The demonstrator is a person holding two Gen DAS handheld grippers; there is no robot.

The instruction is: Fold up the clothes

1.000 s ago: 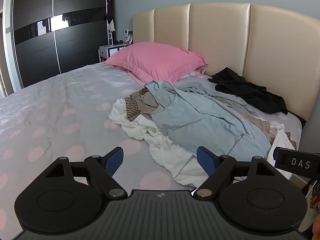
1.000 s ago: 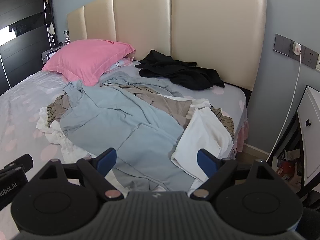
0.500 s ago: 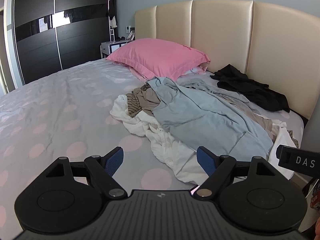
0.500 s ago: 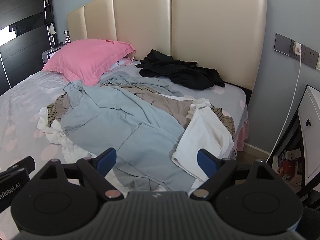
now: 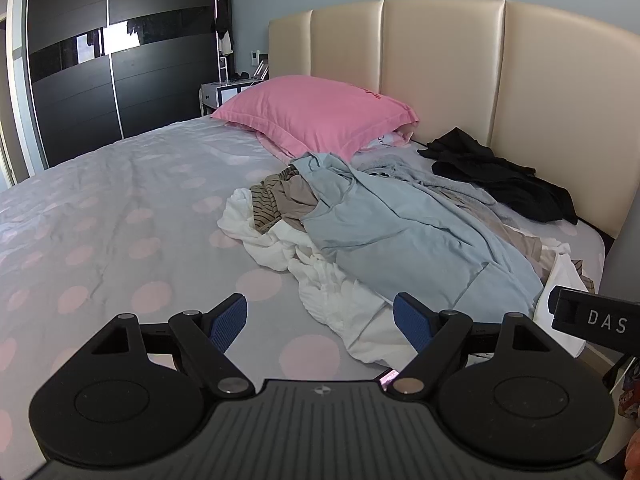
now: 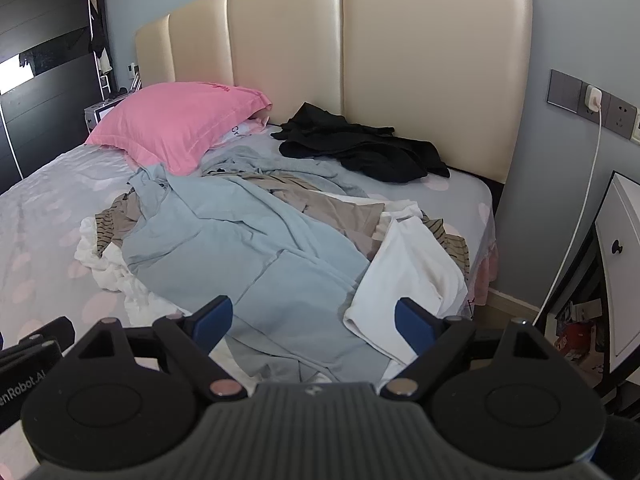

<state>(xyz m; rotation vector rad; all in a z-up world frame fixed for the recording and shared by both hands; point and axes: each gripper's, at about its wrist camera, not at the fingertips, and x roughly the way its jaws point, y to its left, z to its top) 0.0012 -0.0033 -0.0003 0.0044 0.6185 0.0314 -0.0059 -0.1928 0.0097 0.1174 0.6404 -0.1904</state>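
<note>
The bed (image 5: 100, 208) spreads ahead of the left gripper (image 5: 320, 322), bare sheet to its left. The clothes pile (image 6: 256, 240) lies ahead of the right gripper (image 6: 310, 320) — white cloth reaches the mattress edge at its right. Black garment (image 6: 360, 152) sits far ahead by the headboard (image 6: 432, 60). Both grippers hover level, jaws spread wide, holding nothing.
</note>
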